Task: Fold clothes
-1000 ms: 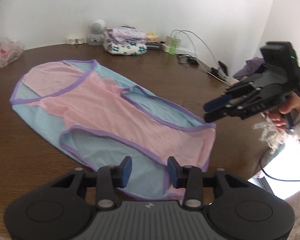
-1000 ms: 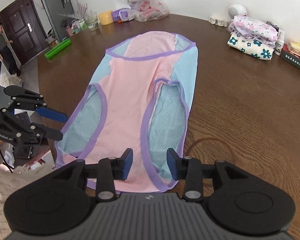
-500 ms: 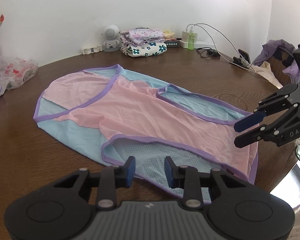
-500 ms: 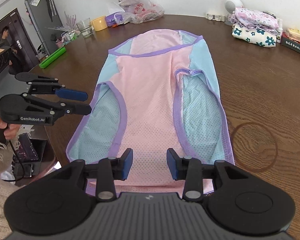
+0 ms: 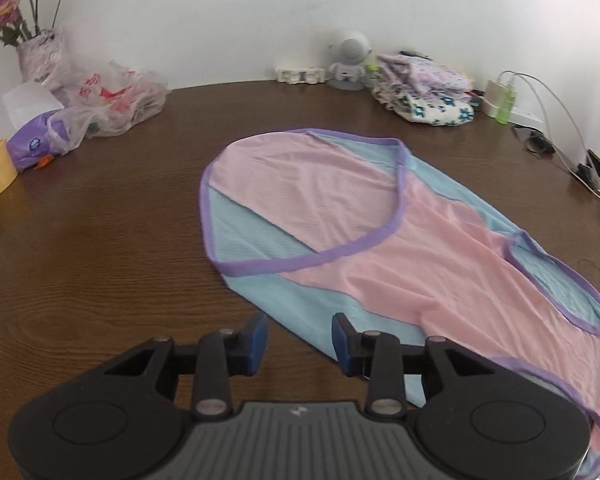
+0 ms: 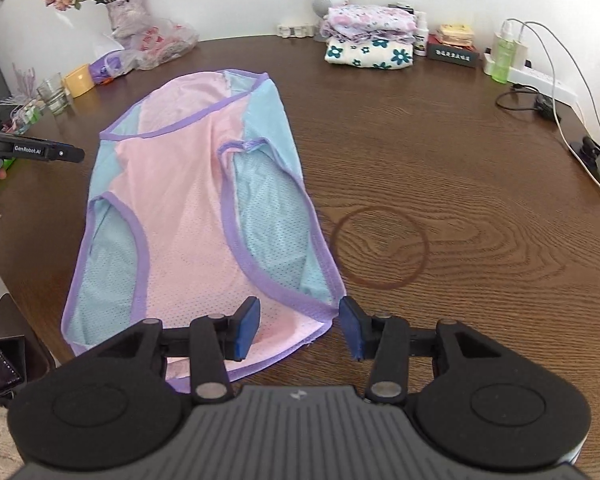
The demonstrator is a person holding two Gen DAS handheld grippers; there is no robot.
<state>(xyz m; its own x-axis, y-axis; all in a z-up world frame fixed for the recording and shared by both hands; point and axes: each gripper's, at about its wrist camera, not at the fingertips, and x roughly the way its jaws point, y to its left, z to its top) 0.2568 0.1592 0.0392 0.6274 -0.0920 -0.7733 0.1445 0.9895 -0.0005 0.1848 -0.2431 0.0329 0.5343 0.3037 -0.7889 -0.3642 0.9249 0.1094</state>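
Both grippers, left [image 5: 299,339] and right [image 6: 299,327], gape empty over the garment [image 6: 188,184], its hem hidden beneath them

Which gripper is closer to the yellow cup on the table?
The left. The left gripper hangs at the garment's left side, just in front of the yellow cup. The right gripper sits at the garment's near hem, farther back.

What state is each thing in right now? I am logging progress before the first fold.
Pink and blue mesh garment with purple trim: spread flat, unfolded, on the brown wooden table.
Left claw: open, empty, at the garment's blue side edge.
Right claw: open, empty, over a hem corner.
Stack of floral cloths: folded, by the wall.
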